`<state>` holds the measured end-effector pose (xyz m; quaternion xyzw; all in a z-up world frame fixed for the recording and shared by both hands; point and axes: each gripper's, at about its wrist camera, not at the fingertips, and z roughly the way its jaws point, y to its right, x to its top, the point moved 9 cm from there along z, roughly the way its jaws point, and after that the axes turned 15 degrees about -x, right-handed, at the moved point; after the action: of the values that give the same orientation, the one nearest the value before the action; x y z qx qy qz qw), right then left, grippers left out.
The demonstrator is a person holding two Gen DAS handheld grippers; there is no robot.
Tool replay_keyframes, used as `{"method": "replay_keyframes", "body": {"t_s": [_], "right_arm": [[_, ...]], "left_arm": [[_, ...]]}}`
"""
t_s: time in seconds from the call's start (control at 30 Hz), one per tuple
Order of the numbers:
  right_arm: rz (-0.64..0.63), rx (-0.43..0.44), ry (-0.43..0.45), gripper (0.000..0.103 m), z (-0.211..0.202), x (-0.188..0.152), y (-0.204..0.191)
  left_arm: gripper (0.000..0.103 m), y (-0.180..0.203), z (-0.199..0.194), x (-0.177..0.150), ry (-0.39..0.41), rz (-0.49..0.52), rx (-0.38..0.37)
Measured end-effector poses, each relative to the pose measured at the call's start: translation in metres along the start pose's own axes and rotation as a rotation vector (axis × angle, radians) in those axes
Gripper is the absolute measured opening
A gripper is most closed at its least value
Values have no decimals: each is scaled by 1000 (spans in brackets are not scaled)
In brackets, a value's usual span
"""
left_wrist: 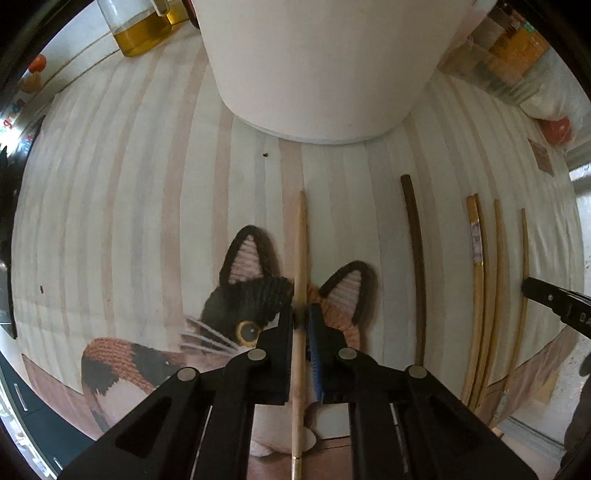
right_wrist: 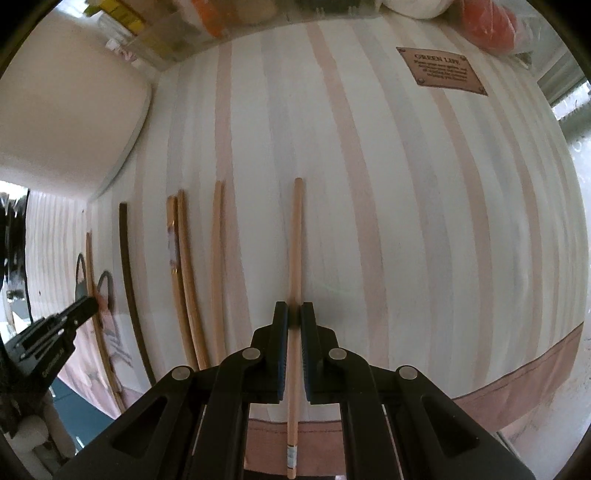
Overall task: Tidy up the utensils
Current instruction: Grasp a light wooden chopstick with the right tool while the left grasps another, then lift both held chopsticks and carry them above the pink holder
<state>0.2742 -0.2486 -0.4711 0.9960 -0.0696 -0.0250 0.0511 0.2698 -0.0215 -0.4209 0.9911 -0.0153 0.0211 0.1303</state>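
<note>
My left gripper (left_wrist: 301, 317) is shut on a light wooden chopstick (left_wrist: 302, 240) that lies along the striped cloth, over a knitted cat picture (left_wrist: 240, 295). My right gripper (right_wrist: 294, 314) is shut on another light wooden chopstick (right_wrist: 296, 229) on the same cloth. Between them lie a dark brown chopstick (left_wrist: 415, 258) and three light chopsticks (left_wrist: 480, 277); they also show in the right wrist view, the dark one (right_wrist: 127, 266) and the light ones (right_wrist: 184, 266). The right gripper's tip shows at the right edge of the left wrist view (left_wrist: 554, 299).
A large white round container (left_wrist: 325, 66) stands at the far side; it also shows in the right wrist view (right_wrist: 62, 122). An oil bottle (left_wrist: 136, 26) stands back left. Packets and jars (left_wrist: 517, 55) line the back right. A brown label (right_wrist: 443, 70) is sewn on the cloth.
</note>
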Motion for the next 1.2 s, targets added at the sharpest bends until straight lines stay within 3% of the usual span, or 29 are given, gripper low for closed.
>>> {"method": "replay_keyframes", "body": {"t_s": [0.23, 0.4, 0.5, 0.57, 0.7, 0.87, 1.2], "right_arm": [[-1, -35, 0, 8, 1, 25, -2], [24, -27, 0, 19, -2, 42, -7], [21, -56, 17, 19, -2, 55, -7], [10, -103, 40, 7, -1, 62, -11], [19, -93, 71, 6, -1, 65, -20], [56, -25, 142, 6, -22, 46, -10], [90, 87, 343, 6, -98, 41, -17]], "left_arm": [[10, 4, 5, 14, -10, 14, -3], [10, 4, 4, 15, -15, 10, -12], [10, 2, 4, 23, -10, 23, -10], [5, 2, 5, 24, -3, 30, -7], [4, 5, 3, 31, 9, 24, -26], [4, 6, -30, 33, 81, 30, -33], [4, 30, -113, 35, 255, 122, -33]]}}
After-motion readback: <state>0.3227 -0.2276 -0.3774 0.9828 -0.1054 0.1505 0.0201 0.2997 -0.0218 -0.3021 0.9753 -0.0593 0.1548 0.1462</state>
